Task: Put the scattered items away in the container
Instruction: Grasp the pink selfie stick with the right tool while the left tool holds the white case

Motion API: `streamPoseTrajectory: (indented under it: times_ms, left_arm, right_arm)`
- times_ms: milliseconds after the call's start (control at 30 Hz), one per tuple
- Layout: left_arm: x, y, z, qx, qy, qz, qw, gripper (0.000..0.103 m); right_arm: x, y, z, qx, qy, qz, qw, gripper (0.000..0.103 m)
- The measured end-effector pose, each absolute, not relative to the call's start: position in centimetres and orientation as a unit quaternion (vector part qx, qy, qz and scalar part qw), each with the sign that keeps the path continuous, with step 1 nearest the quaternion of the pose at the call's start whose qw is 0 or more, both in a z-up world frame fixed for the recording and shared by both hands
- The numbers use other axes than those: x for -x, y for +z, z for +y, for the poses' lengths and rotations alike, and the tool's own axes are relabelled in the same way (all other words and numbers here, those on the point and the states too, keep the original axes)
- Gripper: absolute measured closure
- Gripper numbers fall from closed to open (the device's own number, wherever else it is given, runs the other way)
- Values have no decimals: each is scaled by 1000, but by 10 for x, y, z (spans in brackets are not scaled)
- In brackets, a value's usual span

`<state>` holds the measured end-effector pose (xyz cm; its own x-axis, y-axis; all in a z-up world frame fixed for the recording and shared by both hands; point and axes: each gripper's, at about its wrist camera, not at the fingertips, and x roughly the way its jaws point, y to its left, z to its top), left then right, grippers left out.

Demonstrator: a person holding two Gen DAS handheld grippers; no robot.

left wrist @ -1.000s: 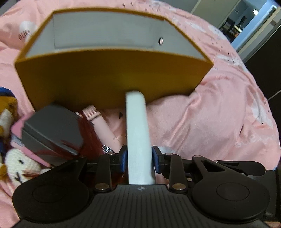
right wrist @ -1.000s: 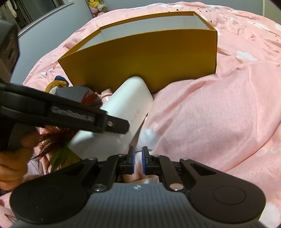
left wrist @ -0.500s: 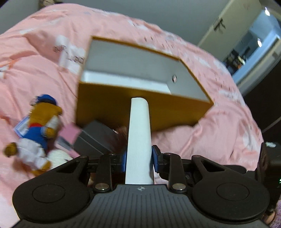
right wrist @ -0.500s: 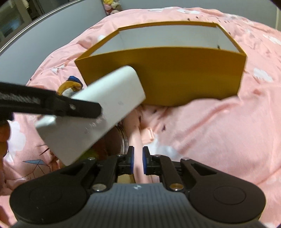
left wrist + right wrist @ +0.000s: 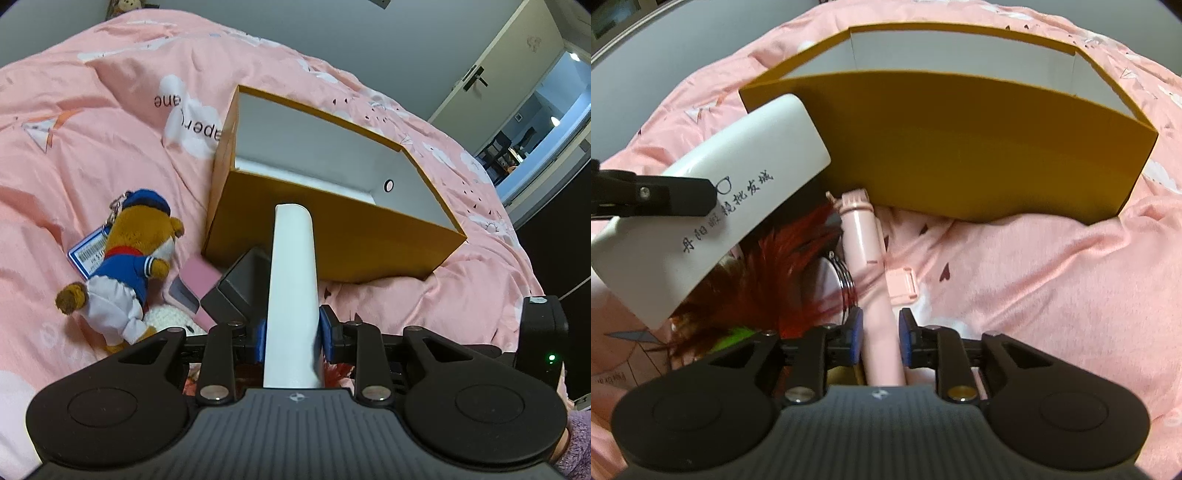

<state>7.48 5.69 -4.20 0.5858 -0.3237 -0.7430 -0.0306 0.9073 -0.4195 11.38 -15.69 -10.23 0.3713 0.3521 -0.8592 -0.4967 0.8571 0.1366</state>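
1. The white case (image 5: 291, 295) is sitting between the jaws of the left gripper (image 5: 291, 341), and the blue pads are pressing on both of its sides. It is being held up off the bed, with its far end pointing at the near wall of the box (image 5: 332, 236).
2. In the right view, the same case (image 5: 713, 218) is hanging in the air on the left, with black writing on its side. One black finger (image 5: 665, 194) of the left gripper is lying across it.
3. The box is sitting on the pink bed (image 5: 92, 110). It is yellow outside and white inside, and it is open at the top.
4. The right gripper (image 5: 881, 341) is pointing down at a pink tube (image 5: 866, 254) lying on the bed just in front of the box. Its jaws have just been opening. The tube is lying between them, but the pads are not pressing on it.
5. Red feathers (image 5: 798, 266) are lying just left of the tube, partly under the case.
6. A dark block (image 5: 240, 286) and a pink card (image 5: 195, 286) are lying close to the box.
7. A toy bear (image 5: 129, 258) in blue is lying on the bed further left.
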Motion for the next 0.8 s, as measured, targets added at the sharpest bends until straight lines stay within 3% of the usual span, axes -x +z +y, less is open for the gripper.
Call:
streamPoseTrajectory:
  times_ms: [267,433,800]
  left_arm:
    - [-77,-55,56,195,-81,469,858,62]
    - [-80,-65,49,193,-90,486,848,62]
    - [-81,-76,50,208,-110,497,835,67]
  right_arm:
    - [-121,-121,-152,78,272,524,804,76]
    - [-126,-127,-147,90,285,520,800,71]
    - [-137,-146,-133,100,284,525,796,71]
